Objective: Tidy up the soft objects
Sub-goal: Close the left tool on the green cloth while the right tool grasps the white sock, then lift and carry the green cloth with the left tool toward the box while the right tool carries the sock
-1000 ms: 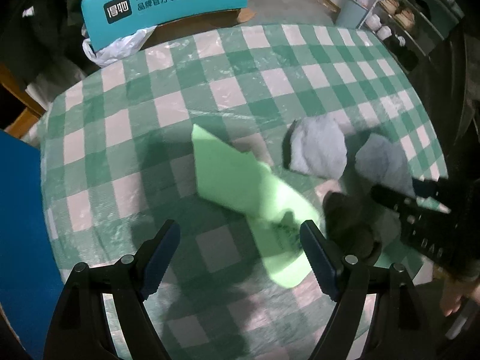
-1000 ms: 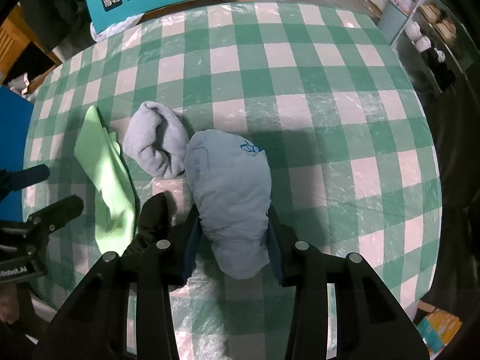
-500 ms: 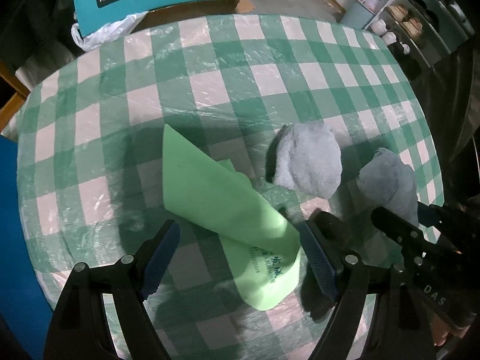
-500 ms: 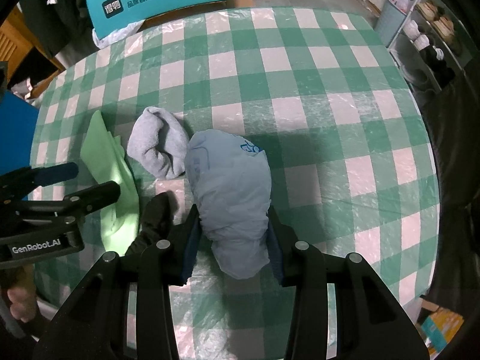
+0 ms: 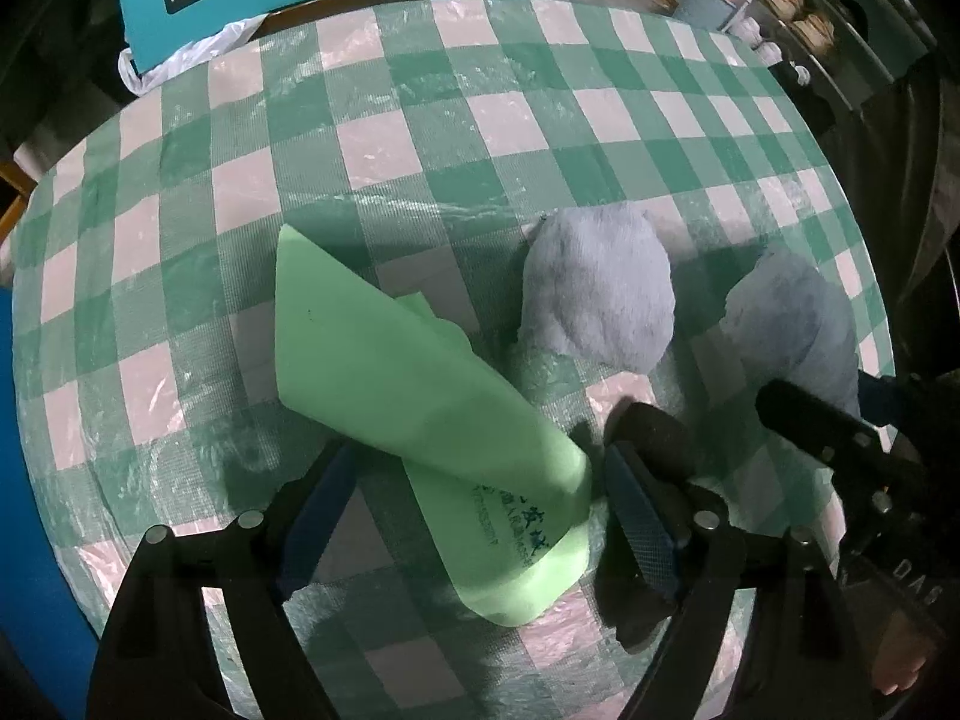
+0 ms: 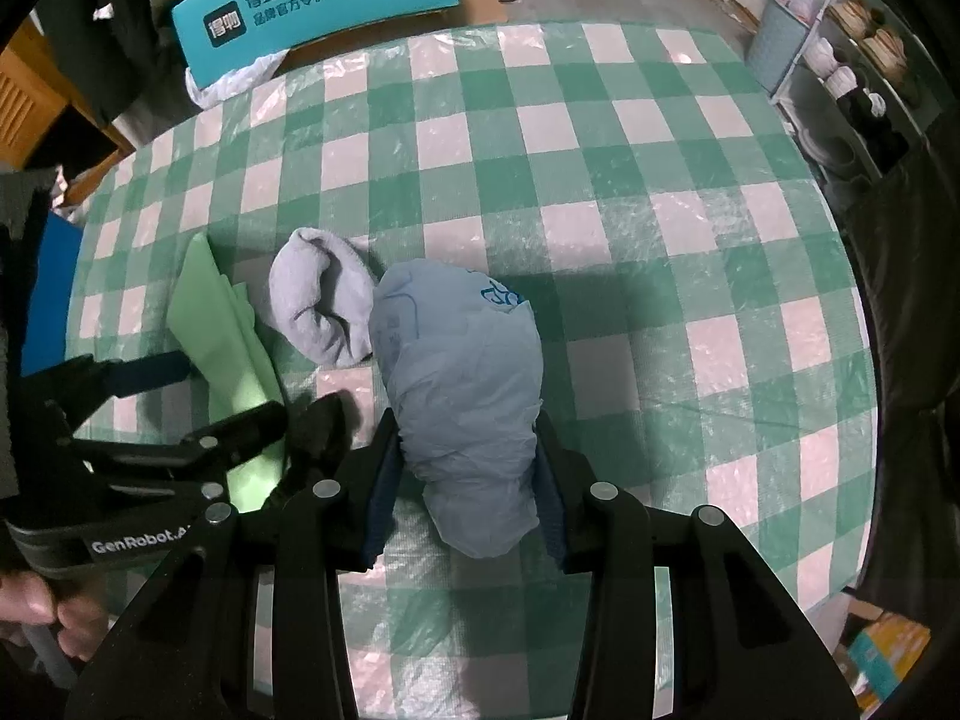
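Observation:
A folded light-green cloth (image 5: 420, 396) lies on the checked tablecloth (image 5: 300, 138); it also shows in the right wrist view (image 6: 228, 324). My left gripper (image 5: 480, 510) is open, its jaws on either side of the cloth's near end. A rolled grey towel (image 5: 597, 288) lies just right of the cloth, also visible in the right wrist view (image 6: 321, 300). My right gripper (image 6: 465, 498) is shut on a pale-blue bundled cloth (image 6: 462, 384), which rests on the table (image 5: 786, 324). A dark soft item (image 6: 315, 426) lies between the two grippers.
A teal sign board (image 6: 312, 6) and a white plastic bag (image 6: 234, 78) stand beyond the table's far edge. A shelf with shoes (image 6: 864, 60) is at the far right. A blue surface (image 5: 30, 480) borders the table on the left.
My left gripper has moved forward, so the green cloth's near end now lies between its open jaws. The right gripper still holds the blue bundle in place.

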A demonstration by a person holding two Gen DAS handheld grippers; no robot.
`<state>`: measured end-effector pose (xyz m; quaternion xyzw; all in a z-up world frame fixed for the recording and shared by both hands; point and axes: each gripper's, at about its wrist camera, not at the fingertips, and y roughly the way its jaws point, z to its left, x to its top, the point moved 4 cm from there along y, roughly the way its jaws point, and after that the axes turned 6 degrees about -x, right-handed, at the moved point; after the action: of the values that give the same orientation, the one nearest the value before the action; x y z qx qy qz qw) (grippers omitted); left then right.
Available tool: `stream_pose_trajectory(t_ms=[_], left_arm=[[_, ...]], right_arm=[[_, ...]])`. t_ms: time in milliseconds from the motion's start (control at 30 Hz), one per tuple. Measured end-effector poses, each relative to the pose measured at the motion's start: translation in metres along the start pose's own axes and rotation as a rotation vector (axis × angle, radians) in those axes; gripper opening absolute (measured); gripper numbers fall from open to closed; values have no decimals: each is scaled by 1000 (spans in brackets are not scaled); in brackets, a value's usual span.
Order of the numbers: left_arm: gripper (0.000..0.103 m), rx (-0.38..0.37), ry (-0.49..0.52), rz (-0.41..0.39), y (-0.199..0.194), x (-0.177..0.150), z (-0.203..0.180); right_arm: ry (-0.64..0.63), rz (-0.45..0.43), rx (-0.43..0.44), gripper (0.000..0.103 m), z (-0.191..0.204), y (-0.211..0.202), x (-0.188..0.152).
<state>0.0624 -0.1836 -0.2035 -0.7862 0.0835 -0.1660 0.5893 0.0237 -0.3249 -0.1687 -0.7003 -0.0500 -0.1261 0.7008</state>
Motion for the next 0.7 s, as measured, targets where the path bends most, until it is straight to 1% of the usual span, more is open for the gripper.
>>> stream_pose_trajectory(t_ms=[33,67,133,167,200,233,267,300,333,433,533,700], left_arm=[[79,2,8,-2,0,0,-1],[78,10,17,-3,0,-1,-1],[65,29,45,-13,-1,-4,-2],[62,48,60,-20,-2,-5,-2],[55,61,76,-28,-2,-7,-3],[45,70,90,-32,-2,-8,-4],[40,86,108,-36,-3,-9,-4],[29,93,118,-36,-3,-10,-4],[18,83,127,-32,-4,-12,-4],[11,55,113,-30,-6,-14,0],[9,64,126,-45,-12,-15,3],[8,74,142,-80,-30,-16,8]], right_arm=[[-1,-1,1,40,0,0,0],[-1,-2,1,40,1,-1,0],[-2,-4,3,40,2,-2,1],[-2,-5,4,40,2,-3,1],[-2,-6,5,40,2,-4,1],[-3,-8,5,40,3,-4,2],[-3,-10,5,40,3,-5,1],[-4,-12,6,40,3,-6,1],[-4,-13,6,40,3,-7,2],[-13,-22,12,40,8,-11,2],[-24,-34,17,40,14,-16,3],[-43,-52,28,40,24,-24,5]])
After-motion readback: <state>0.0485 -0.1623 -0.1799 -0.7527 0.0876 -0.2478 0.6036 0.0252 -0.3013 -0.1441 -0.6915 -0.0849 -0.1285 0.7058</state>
